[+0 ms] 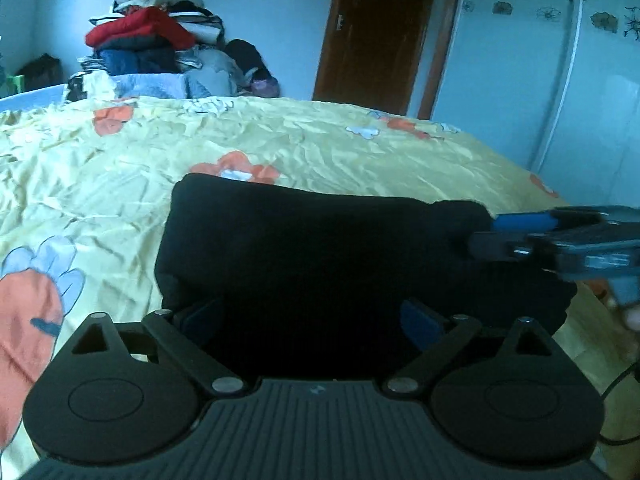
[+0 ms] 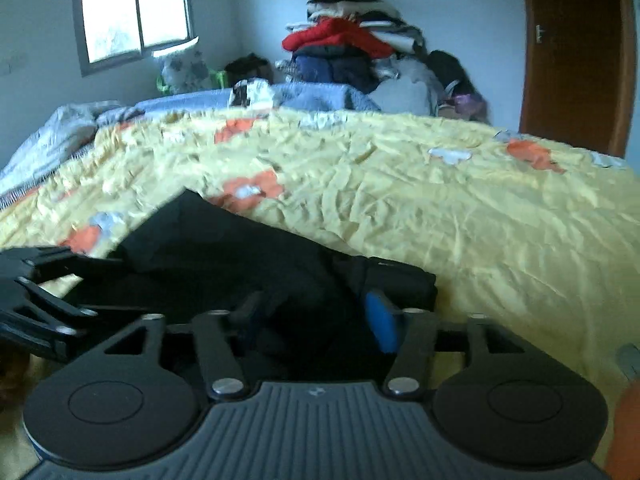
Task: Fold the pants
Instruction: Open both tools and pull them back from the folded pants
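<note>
A: Any writing showing anywhere?

B: None that can be read. Going left to right: the left claw point(image 1: 312, 316) is standing wide apart over the folded black pants point(image 1: 320, 248), its blue pads clear of the cloth.

A: And the pants?

B: They are lying as a soft, thick rectangle on the bed's crinkled yellow flowered bedspread point(image 1: 360, 148). The right claw point(image 2: 316, 316) is gaping too, straddling the pants' edge.
</note>
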A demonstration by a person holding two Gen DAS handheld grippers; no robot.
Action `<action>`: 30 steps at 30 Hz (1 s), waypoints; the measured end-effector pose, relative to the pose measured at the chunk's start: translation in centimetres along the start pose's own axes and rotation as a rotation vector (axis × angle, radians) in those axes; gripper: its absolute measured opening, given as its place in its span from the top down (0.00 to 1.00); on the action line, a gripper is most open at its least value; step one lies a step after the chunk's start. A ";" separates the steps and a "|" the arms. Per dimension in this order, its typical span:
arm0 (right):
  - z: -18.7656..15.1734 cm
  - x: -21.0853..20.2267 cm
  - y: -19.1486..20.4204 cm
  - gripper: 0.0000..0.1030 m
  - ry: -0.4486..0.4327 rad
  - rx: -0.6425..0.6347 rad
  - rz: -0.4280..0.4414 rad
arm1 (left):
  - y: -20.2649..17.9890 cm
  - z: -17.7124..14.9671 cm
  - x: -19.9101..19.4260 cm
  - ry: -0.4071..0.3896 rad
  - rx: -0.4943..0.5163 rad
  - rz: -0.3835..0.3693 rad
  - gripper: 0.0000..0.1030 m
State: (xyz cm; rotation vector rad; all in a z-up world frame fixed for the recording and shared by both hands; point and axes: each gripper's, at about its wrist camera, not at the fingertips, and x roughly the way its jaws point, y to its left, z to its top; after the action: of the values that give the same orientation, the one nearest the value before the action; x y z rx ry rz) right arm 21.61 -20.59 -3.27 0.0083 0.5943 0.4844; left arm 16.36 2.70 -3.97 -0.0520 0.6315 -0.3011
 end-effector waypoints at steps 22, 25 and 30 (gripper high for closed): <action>-5.1 -1.8 6.2 0.00 -0.003 -0.045 -0.184 | -3.0 -2.3 -2.0 -0.039 -0.022 0.236 0.00; -5.3 -1.8 6.4 0.00 -0.011 -0.034 -0.207 | -3.0 -2.7 -2.4 -0.047 -0.033 0.255 0.00; -5.9 -1.9 7.0 0.00 -0.027 -0.036 -0.242 | -3.1 -3.1 -2.9 -0.062 -0.028 0.278 0.00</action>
State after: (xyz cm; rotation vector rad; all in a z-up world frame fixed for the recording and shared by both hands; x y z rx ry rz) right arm 13.96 -15.96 -6.11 -0.0898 0.5518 0.2594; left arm 11.52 0.70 -4.36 -0.0001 0.5738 -0.0218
